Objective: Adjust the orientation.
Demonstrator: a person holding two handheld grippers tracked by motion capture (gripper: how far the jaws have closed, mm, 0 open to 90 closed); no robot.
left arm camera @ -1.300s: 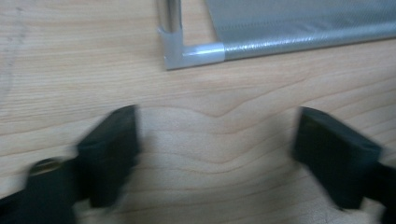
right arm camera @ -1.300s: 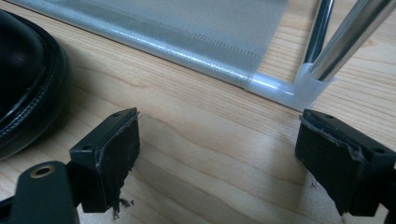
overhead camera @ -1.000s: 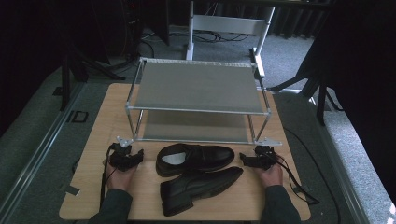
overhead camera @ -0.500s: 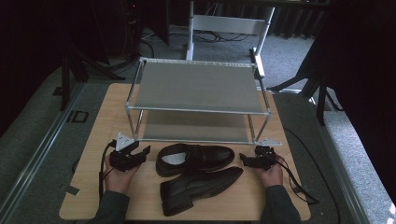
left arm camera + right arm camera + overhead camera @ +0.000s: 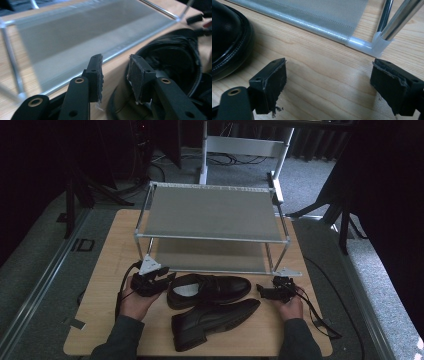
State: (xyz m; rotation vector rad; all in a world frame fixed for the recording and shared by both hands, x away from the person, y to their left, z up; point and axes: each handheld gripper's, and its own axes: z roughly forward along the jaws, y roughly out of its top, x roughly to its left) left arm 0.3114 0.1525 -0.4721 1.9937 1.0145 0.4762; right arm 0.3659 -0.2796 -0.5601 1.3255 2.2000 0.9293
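Observation:
Two black leather shoes lie on the wooden table in front of a rack. The farther shoe (image 5: pixel 210 289) points its toe to the right, and the nearer shoe (image 5: pixel 215 319) lies at a slant below it. My left gripper (image 5: pixel 167 279) hovers at the farther shoe's heel. In the left gripper view its jaws (image 5: pixel 115 67) stand partly apart and have just been closing, with nothing between the pads; the shoe's heel opening (image 5: pixel 175 57) sits just to their right. My right gripper (image 5: pixel 261 290) rests by the farther shoe's toe (image 5: pixel 227 40), open wide (image 5: pixel 328 75) over bare wood.
A two-tier metal shoe rack (image 5: pixel 210 212) with grey mesh shelves stands at the back of the table (image 5: pixel 105 285). Its lower shelf (image 5: pixel 75 37) lies just beyond the left jaws, and a chrome corner leg (image 5: pixel 397 22) rises near the right jaw. Cables trail from both grippers.
My left gripper has risen off the table and moved right toward the farther shoe's heel, and its jaws have narrowed. The right gripper and both shoes have stayed put.

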